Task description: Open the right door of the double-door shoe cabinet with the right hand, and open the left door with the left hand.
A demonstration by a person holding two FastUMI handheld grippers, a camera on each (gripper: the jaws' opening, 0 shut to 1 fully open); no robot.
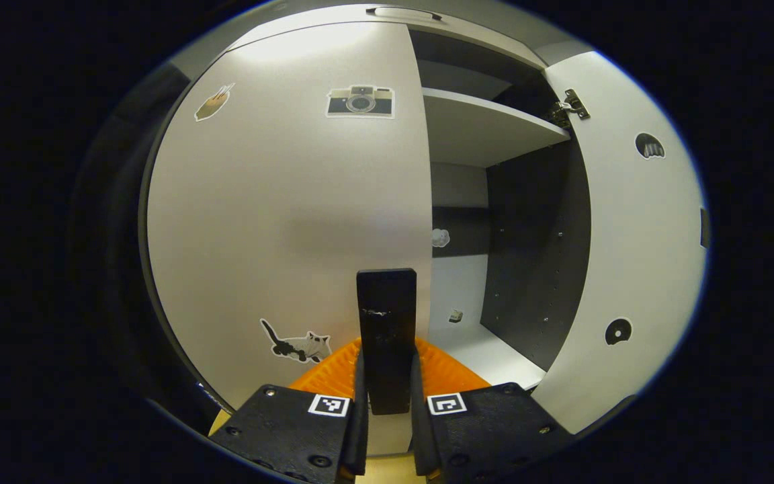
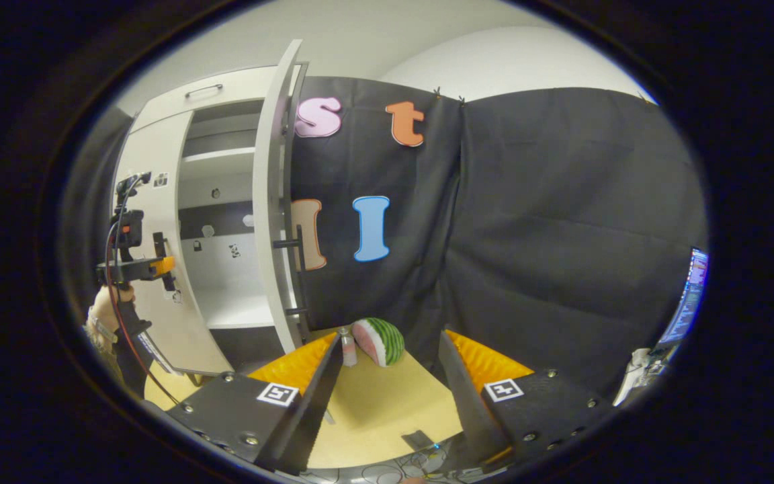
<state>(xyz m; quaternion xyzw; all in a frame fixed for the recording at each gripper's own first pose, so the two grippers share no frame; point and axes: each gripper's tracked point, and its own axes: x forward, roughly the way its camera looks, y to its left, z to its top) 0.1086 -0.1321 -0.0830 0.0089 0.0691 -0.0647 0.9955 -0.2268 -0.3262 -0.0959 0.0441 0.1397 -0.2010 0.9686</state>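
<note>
Left gripper (image 1: 387, 396): fingers closed in on the black upright bar handle (image 1: 387, 336) of the white left cabinet door (image 1: 279, 215), one finger pressing each side of the bar. In the left gripper view the gripper points straight at the door face, level, at the door's free edge. That door sits closed or nearly closed; cannot tell which.

Stickers on the left door: camera sticker (image 1: 360, 101) up top, cat sticker (image 1: 296, 345) low, near the fingers.

Right gripper (image 2: 390, 376): fingers spread wide, holding nothing, aimed over the tan tabletop (image 2: 380, 410) toward the black cloth wall (image 2: 562, 235). It is well apart from the cabinet.

White right cabinet door (image 2: 271, 202) stands swung out wide, edge-on in the right gripper view, its own black bar handle (image 2: 298, 245) facing the cloth. Open bay shows a white shelf (image 1: 488, 128) and dark side panel (image 1: 535, 255).

The right gripper view also shows the left gripper (image 2: 158, 265) farther off at the left door, held by a hand (image 2: 108, 309) from below, forearm rising toward it.

A watermelon-slice toy (image 2: 379, 341) sits on the tabletop near the cloth, just beyond the right fingers. A monitor edge (image 2: 686, 296) at far right.
</note>
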